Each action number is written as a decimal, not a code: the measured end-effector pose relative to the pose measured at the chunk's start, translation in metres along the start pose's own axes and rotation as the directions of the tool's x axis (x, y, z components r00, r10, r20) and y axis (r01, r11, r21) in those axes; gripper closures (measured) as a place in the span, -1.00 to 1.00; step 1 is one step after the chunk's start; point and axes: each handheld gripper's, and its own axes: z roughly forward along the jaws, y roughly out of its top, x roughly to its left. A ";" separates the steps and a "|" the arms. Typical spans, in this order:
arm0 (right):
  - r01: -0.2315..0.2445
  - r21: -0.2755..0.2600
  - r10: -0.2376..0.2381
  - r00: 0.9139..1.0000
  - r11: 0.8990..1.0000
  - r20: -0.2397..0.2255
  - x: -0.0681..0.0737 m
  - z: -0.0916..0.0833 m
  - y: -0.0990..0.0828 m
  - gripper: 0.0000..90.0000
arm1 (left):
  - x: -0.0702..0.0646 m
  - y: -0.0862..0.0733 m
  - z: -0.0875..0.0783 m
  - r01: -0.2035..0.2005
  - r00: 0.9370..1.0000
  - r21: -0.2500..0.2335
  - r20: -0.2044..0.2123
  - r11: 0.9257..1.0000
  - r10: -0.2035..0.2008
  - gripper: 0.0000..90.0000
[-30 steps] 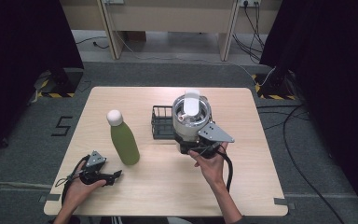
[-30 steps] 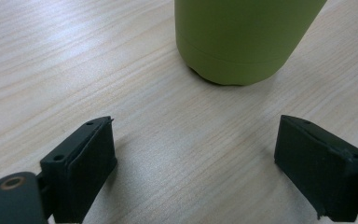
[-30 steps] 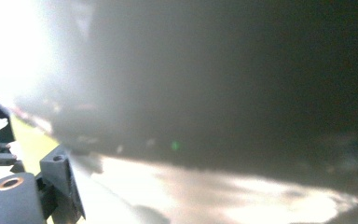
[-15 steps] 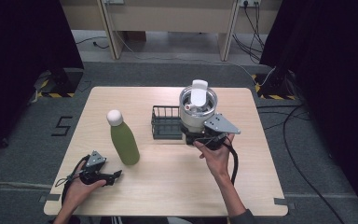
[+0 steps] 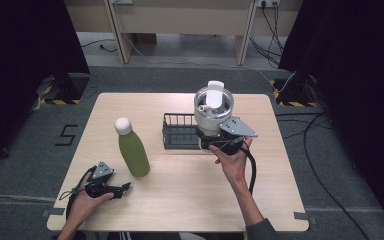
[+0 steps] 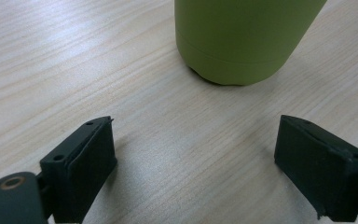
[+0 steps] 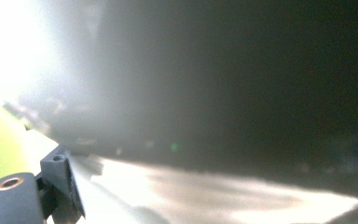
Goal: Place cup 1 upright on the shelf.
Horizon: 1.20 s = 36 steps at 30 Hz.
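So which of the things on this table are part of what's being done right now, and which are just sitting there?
In use:
- tumbler, steel with a white lid, held by the right gripper
- rack, black wire, beside the tumbler

Lying about:
- bottle, green with a white cap, standing untouched
- left gripper, open, resting on the table near the bottle, holding nothing

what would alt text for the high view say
A person's right gripper holds a silver lidded cup above a black wire basket on a wooden table. The left gripper rests near a green bottle.
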 end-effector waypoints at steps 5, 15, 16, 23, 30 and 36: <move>0.003 -0.001 -0.003 1.000 1.000 0.012 -0.004 0.004 0.006 -0.77 | 0.000 0.000 0.000 0.000 1.000 -0.001 0.000 1.000 0.000 -0.75; 0.006 -0.004 -0.006 0.999 1.000 0.033 -0.011 0.013 0.017 -0.77 | 0.000 0.000 0.000 0.000 1.000 0.000 0.001 1.000 0.000 -0.75; 0.007 0.000 -0.007 0.999 1.000 0.034 -0.011 0.015 0.018 -0.77 | 0.000 0.000 0.000 0.000 1.000 0.000 0.001 1.000 0.000 -0.75; -0.004 0.007 0.003 0.999 1.000 0.049 -0.017 0.026 0.018 -0.77 | 0.000 0.000 0.000 0.000 1.000 0.000 0.001 1.000 0.000 -0.75; -0.017 -0.001 0.017 0.998 1.000 0.062 -0.025 0.034 0.017 -0.77 | 0.000 0.000 0.000 0.000 1.000 0.000 0.001 1.000 0.000 -0.75; -0.008 0.009 0.007 0.996 1.000 0.087 -0.032 0.040 0.017 -0.77 | 0.000 0.000 0.000 0.000 1.000 0.000 0.001 1.000 0.000 -0.75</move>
